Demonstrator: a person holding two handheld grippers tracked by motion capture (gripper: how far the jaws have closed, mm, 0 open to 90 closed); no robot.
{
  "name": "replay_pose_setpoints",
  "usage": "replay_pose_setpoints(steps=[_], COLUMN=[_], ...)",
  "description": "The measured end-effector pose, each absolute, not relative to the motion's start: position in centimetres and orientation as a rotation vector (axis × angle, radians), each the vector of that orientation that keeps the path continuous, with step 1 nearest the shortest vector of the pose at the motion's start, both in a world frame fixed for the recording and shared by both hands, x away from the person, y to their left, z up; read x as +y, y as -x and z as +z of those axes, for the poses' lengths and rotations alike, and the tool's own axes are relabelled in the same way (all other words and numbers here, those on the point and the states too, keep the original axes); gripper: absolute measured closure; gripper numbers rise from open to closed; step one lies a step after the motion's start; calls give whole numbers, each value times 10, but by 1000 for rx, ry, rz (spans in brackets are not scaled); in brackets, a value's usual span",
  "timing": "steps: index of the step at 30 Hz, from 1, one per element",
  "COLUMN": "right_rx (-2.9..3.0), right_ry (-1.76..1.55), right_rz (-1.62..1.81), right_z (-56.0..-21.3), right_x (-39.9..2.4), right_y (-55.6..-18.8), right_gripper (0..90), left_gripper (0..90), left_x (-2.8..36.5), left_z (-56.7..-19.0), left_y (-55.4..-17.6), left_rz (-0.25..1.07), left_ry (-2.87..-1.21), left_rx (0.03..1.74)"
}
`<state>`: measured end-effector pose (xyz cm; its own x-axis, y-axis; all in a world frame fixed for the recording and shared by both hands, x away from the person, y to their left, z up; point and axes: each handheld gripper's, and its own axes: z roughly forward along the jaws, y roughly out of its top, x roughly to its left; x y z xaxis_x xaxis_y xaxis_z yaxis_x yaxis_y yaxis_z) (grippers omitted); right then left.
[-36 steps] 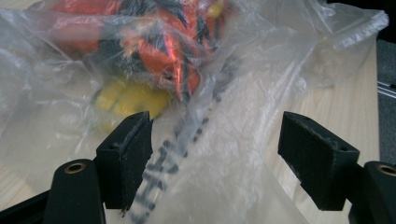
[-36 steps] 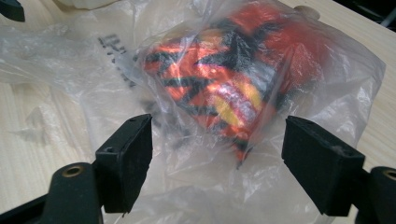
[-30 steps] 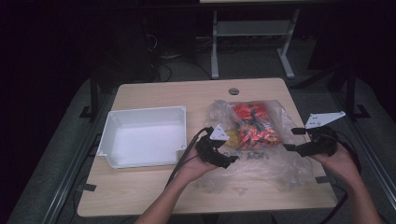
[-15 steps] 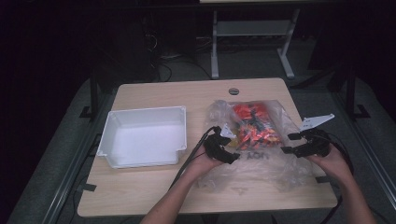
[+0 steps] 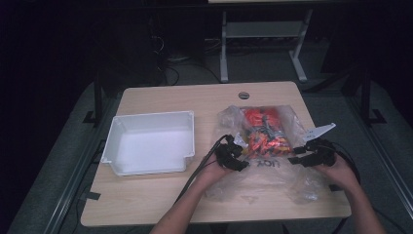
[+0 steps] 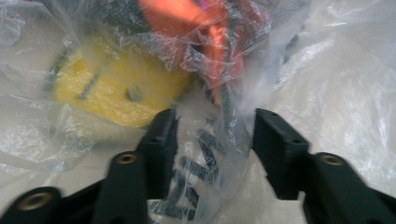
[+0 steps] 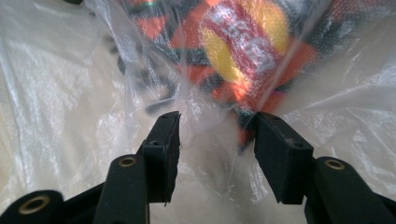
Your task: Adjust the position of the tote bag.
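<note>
Nearest the person, at the front edge of the bench [image 5: 146, 204], two forearms come in from below, each hand carrying a hand-held gripper. On the left, the left hand-held gripper [image 5: 237, 157] rests on the near left part of a clear plastic bag [image 5: 272, 180]; its jaws have just been closing and stand part-way apart, with a fold of the film bearing dark printed letters between them, the pads not yet pressing on it. Those letters are too blurred and crumpled to read. On the right, the right hand-held gripper [image 5: 298, 157], with its grey plate on top, sits at the bag's near right side; its jaws have likewise just been closing and stand part-way apart, crinkled film rising between them without being pinched. Between the two, dark lettering on the bag shows in the high view, upside down and not legible. Beyond the jaws, inside the bag, lies a heap of orange, red, yellow and black pieces [image 5: 263, 131]; a red one carries pale writing, too blurred to make out. Left of the bag, well apart, stands a white tray [image 5: 117, 131].
</note>
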<state>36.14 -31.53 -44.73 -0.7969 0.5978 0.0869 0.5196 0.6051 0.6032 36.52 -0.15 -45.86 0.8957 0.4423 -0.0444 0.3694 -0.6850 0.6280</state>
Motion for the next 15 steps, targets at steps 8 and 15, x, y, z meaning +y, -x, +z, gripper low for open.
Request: replay_pose_setpoints(steps=[8,15], right_rx=[2721,2749], right_ry=[-907,-869], right_rz=[934,961], right_z=[-450,-452], right_x=[-310,-308], right_y=[-358,-349], right_gripper=[602,596], left_gripper=[714,726], left_x=[0,6], left_z=[-460,-458], left_y=[-362,-349], left_rz=[135,114], left_ry=[-2410,-2414], left_rx=[561,534])
